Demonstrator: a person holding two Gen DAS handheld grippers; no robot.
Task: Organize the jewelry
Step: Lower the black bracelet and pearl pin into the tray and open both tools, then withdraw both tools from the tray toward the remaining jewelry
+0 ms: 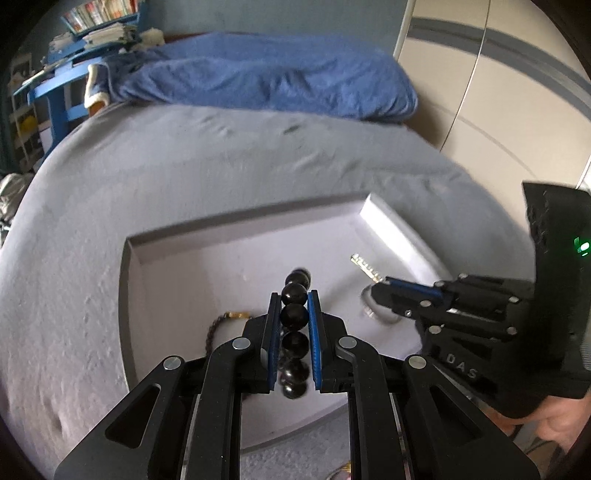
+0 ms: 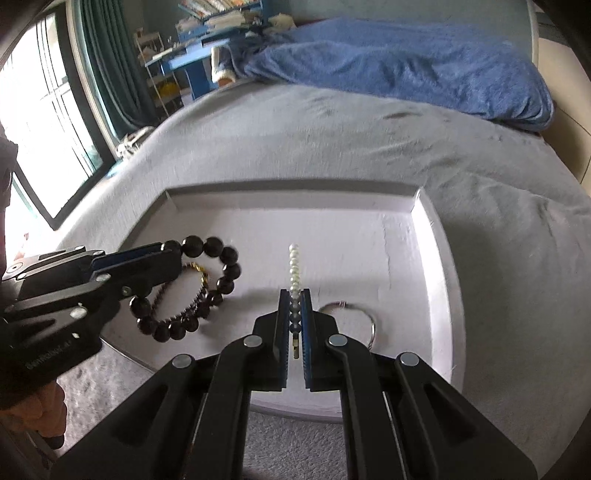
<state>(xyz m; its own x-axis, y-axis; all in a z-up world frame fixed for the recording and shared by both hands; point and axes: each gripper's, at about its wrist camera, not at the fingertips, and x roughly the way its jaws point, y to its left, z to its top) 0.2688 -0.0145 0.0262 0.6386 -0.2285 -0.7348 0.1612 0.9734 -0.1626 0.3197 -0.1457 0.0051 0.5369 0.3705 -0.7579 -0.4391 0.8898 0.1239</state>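
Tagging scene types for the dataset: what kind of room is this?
Most likely a bedroom in a home. The white tray sits on a bed with a grey cover, a rumpled blue blanket lies at the far end, and a blue shelf stacked with books stands beside a curtained window.

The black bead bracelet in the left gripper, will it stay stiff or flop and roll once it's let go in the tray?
The black bead bracelet probably flops: it hangs as a loose loop from the left gripper, which pinches only a bead or two. Its round, glossy beads look slippery, so the grip may slide. Strung together, they should settle rather than roll far on the flat white tray.
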